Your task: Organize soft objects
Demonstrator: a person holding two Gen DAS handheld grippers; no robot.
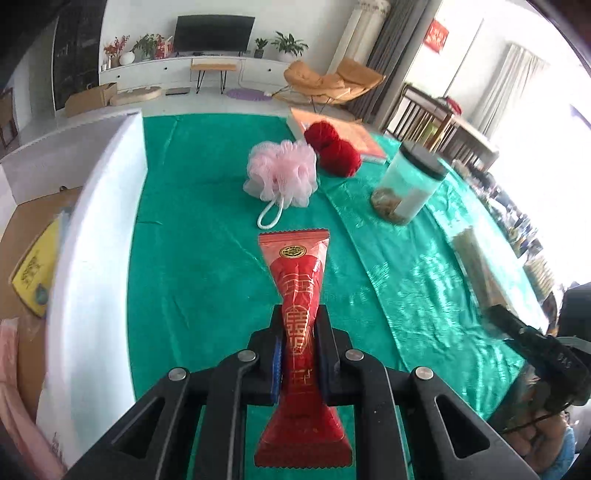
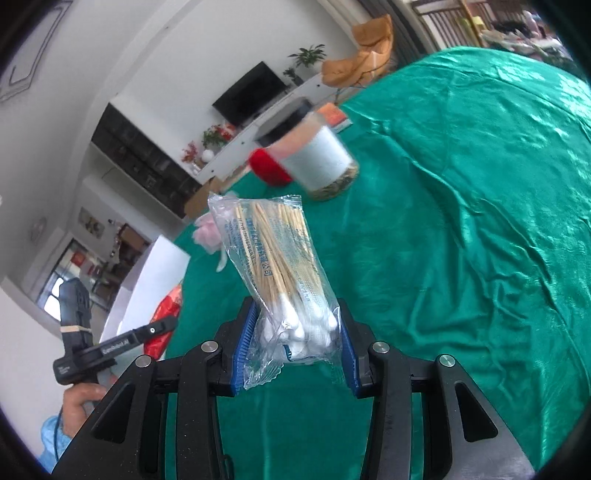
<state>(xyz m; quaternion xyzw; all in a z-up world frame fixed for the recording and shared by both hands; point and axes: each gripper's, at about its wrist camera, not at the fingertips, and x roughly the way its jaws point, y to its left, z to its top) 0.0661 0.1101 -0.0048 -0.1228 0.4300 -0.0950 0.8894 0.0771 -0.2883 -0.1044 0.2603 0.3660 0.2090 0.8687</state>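
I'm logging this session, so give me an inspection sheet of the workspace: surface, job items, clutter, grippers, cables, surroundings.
Surface: table under wrinkled green cloth.
Job's things: red packet and cotton swab bag, both held; pink bath pouf and red yarn on the cloth; white bin at the table's left edge.
Clutter: black-lidded jar, orange book.
Grippers: left gripper shut on the red packet; right gripper shut on the swab bag.
Cables: nothing seen.
Surroundings: living room, television, orange chair.

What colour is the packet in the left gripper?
Red with gold pattern, the soft plastic packet shows best in the left wrist view.
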